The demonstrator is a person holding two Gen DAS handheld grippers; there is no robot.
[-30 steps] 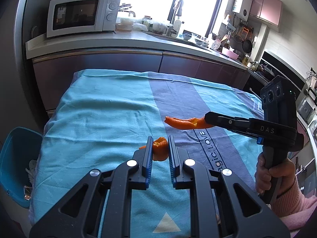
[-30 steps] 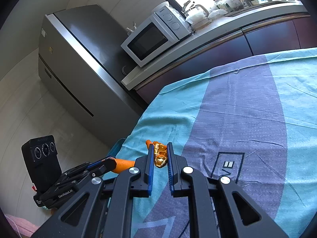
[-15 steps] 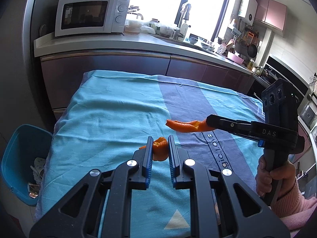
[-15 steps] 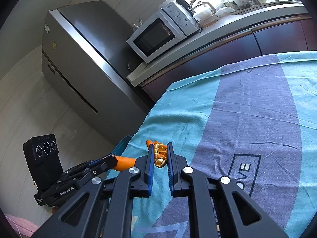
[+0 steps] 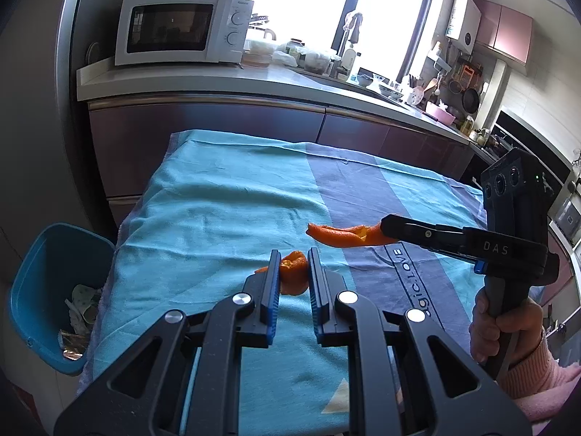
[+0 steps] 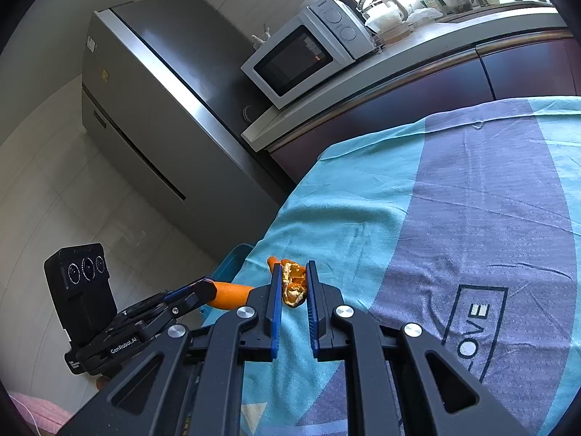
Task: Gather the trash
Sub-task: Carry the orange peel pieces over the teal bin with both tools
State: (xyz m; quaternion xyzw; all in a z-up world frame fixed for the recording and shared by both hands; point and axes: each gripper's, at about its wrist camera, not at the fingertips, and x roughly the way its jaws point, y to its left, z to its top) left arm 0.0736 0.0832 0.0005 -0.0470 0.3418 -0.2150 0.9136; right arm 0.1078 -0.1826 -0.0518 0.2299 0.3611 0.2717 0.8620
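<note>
Above a turquoise-and-purple cloth-covered table [image 5: 218, 210], both grippers hover. Left gripper [image 5: 293, 259] pinches a curled orange peel piece [image 5: 293, 276]; right gripper [image 6: 293, 276] pinches a long orange peel strip [image 5: 341, 234].

I am standing in a home kitchen: a white microwave [image 5: 183, 29] is sitting on the counter [image 5: 254, 83] beneath a sunlit window [image 5: 301, 0], a steel refrigerator [image 6: 163, 116] is flanking it, and pans [image 5: 470, 98] are hanging near pink cabinets [image 5: 508, 32].

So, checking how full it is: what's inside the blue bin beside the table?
In the blue bin, crumpled pale wrappers and a shiny foil scrap lie at the bottom. Its near side is hidden behind the tablecloth's edge.
</note>
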